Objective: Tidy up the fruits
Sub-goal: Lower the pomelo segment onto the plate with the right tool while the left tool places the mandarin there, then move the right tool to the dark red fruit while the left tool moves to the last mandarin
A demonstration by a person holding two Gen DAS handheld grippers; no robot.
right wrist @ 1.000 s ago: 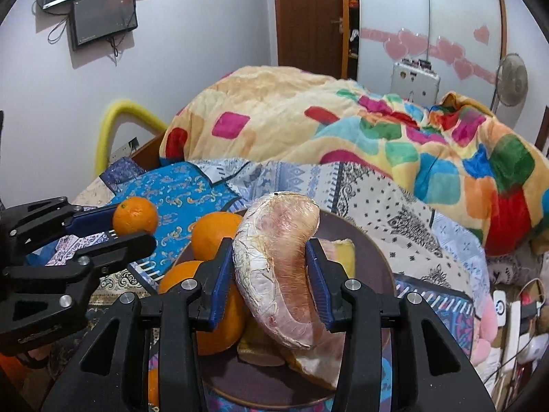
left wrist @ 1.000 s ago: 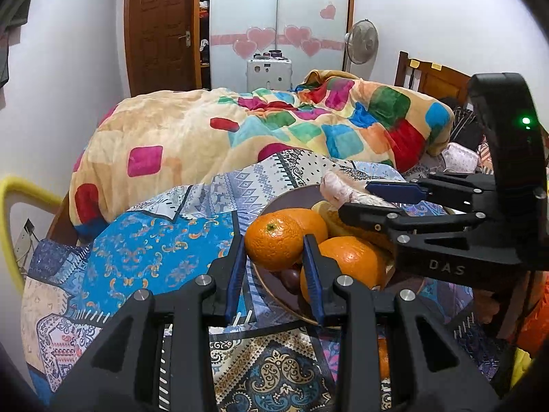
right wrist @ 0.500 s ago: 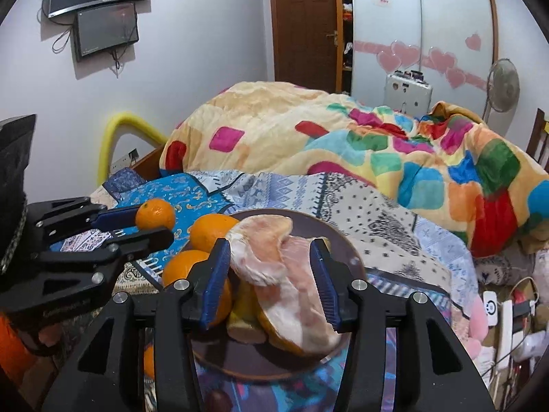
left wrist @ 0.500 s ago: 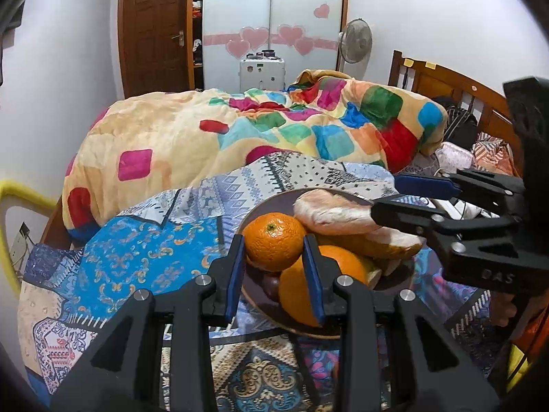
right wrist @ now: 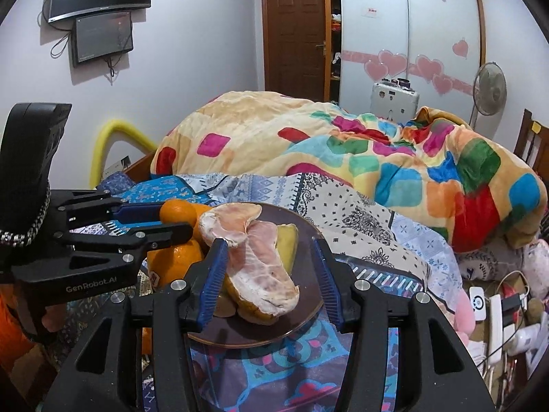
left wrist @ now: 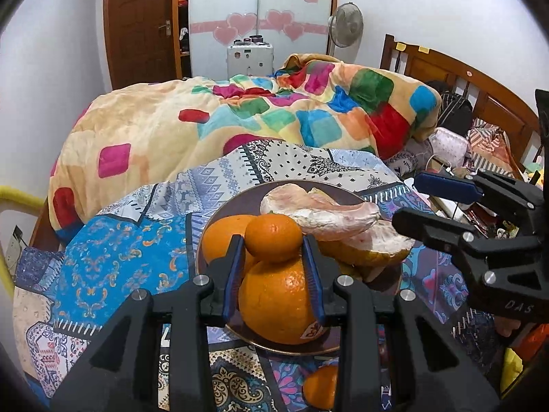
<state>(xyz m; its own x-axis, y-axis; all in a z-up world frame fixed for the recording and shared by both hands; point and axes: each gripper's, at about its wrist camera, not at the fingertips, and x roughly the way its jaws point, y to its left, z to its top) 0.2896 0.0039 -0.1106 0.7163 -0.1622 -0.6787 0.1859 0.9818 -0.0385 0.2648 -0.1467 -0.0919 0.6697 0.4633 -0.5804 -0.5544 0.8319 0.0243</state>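
Observation:
My left gripper (left wrist: 273,245) is shut on a small orange (left wrist: 273,237) and holds it over the dark round plate (left wrist: 240,195), just above a big orange (left wrist: 278,304). Another orange (left wrist: 219,237) lies behind on the plate. Peeled pomelo pieces (left wrist: 322,211) lie on the plate's right side. My right gripper (right wrist: 269,252) is open, its jaws standing either side of the pomelo (right wrist: 257,261), apart from it. The left gripper (right wrist: 171,221) with its orange (right wrist: 176,211) shows at the left of the right wrist view, by the plate (right wrist: 308,233).
The plate rests on a patterned blue cloth (left wrist: 113,257). Another orange (left wrist: 320,389) lies on the cloth below the plate. A heaped colourful blanket (left wrist: 240,120) lies behind. A wooden headboard (left wrist: 463,82) and clutter with chargers (right wrist: 497,309) are at the right.
My right gripper let go of the pomelo onto the plate, opened and drew back. My left gripper carried the small orange right, over the plate and above the big orange.

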